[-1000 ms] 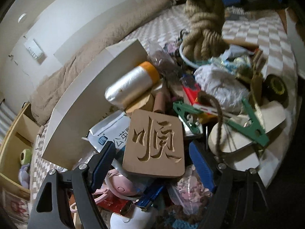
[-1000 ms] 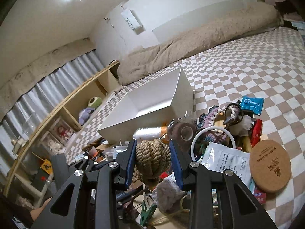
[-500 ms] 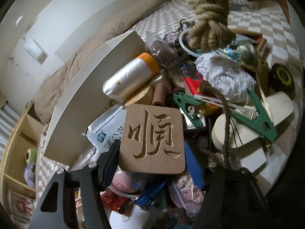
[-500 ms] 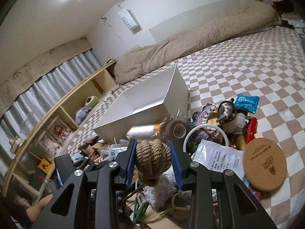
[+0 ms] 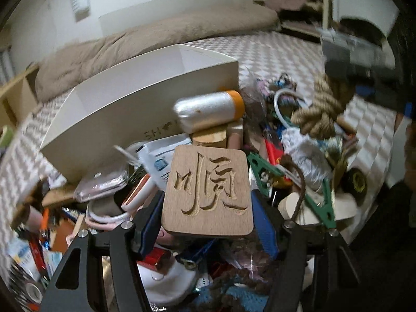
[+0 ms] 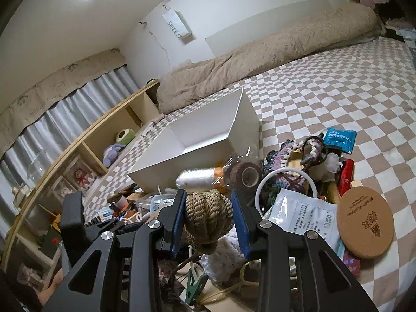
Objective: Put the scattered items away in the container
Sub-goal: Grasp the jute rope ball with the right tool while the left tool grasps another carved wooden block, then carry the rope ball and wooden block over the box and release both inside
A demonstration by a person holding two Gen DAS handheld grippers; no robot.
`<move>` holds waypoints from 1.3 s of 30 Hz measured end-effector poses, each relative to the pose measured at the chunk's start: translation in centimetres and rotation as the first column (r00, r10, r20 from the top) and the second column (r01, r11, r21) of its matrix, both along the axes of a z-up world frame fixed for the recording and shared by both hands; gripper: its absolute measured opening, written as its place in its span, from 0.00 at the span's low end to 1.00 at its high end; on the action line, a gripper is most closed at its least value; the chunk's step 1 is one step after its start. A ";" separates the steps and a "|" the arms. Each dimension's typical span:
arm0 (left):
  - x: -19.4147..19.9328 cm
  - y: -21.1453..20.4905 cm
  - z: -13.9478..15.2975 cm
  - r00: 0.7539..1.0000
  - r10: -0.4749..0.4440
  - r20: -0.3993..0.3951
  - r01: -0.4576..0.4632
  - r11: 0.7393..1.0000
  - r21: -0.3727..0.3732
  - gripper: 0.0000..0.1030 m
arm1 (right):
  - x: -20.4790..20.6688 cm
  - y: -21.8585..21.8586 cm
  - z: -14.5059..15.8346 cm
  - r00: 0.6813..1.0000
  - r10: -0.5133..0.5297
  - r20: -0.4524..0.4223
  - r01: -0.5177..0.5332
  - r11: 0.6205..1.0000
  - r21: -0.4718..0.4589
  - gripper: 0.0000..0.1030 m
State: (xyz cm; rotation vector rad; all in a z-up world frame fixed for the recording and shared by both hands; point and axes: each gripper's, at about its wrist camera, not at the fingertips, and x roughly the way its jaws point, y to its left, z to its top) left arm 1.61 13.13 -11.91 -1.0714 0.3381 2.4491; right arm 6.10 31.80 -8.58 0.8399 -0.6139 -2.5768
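Note:
A wooden plaque [image 5: 208, 189] with a carved character sits between the blue pads of my left gripper [image 5: 208, 221], which is shut on it and holds it above the heap. My right gripper [image 6: 209, 218] is shut on a thick knot of tan rope [image 6: 208, 218]. In the left wrist view the same rope knot [image 5: 322, 109] hangs at the upper right. The white open box [image 5: 145, 104] stands just behind the heap, and the right wrist view shows the box [image 6: 208, 140] with nothing visible inside.
The heap on the checkered bedspread [image 6: 338, 83] holds a silver spool with an orange end [image 5: 208, 109], a green hanger [image 5: 319, 202], a cork coaster [image 6: 364, 223], a white packet [image 6: 301, 213] and a blue sachet [image 6: 339, 136]. A beige duvet [image 6: 260, 57] lies behind; a wooden shelf [image 6: 104, 140] runs along the left.
The left gripper's jaws closed onto the wooden plaque, then it rose and rolled, so the box now looks level. The right gripper held still with the rope knot.

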 end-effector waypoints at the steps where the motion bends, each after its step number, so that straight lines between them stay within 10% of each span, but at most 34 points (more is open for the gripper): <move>1: 0.2 -0.2 0.1 1.000 0.003 -0.001 -0.003 1.000 0.016 0.62 | 0.0 -0.3 0.1 1.000 0.003 -0.002 -0.003 1.000 0.003 0.35; 39: 2.9 -9.9 7.5 0.967 0.201 -0.154 -0.150 0.946 0.288 0.61 | 1.0 -11.7 4.2 0.993 0.107 -0.056 -0.101 0.991 0.090 0.35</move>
